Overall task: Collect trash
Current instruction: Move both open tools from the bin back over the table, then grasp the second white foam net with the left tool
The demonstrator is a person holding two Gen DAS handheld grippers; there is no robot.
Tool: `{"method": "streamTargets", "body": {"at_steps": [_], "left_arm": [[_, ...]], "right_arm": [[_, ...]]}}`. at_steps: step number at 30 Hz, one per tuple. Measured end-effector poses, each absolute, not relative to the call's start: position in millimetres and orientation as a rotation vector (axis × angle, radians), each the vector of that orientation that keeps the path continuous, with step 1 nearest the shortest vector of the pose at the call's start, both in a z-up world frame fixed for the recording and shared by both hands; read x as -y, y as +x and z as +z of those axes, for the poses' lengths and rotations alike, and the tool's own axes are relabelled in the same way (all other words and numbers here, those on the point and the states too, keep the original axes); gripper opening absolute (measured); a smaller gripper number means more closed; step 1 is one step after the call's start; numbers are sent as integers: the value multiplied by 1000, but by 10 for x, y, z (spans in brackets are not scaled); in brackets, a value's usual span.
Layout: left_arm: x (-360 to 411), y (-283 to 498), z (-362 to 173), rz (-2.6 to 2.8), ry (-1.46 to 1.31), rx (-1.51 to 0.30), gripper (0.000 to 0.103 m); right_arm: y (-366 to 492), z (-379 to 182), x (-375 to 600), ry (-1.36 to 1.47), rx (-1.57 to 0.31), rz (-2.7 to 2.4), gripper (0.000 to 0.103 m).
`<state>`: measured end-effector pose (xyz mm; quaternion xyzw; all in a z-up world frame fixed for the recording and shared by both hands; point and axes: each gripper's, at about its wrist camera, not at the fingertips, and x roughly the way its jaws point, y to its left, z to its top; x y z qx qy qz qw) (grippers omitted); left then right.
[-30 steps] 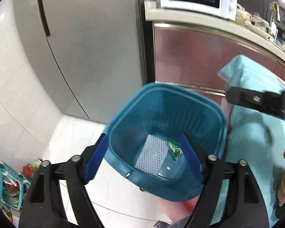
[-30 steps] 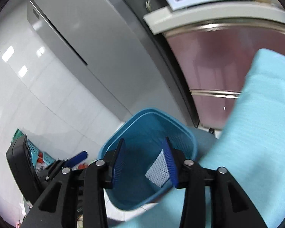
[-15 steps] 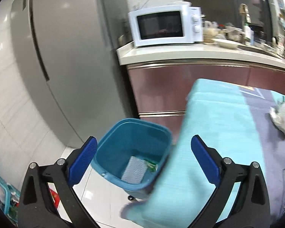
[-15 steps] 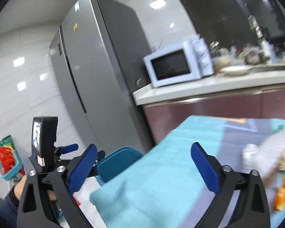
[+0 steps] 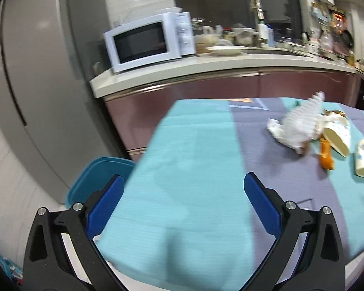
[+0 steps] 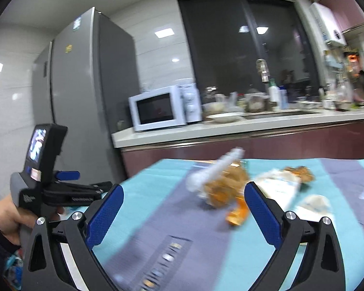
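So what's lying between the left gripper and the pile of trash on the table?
Only bare tablecloth, seen from the left wrist, between the left gripper and the trash.

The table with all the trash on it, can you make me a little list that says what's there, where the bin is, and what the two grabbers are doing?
table: teal and purple cloth
trash on it: white crumpled wrap, orange wrapper, paper cups
bin: blue bin on the floor by the table's left edge
left gripper: jaws wide, nothing between them
right gripper: jaws wide, nothing held, pointing toward the trash
behind: microwave on the counter, fridge beside it
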<state>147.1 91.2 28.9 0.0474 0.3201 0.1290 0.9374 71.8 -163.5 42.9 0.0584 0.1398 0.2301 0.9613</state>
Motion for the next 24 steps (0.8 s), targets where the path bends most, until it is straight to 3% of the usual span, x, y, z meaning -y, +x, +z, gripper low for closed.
{"method": "streamTargets", "body": {"at_steps": [13,24], "left_arm": [[-359,1231,75,-26,-111,-574,97],[145,1689,17,-135,40,-595,97]], "right_arm": [[586,-14,2528,108,-399,137,96],[864,-190,2789,154,-485,73,96]]}}
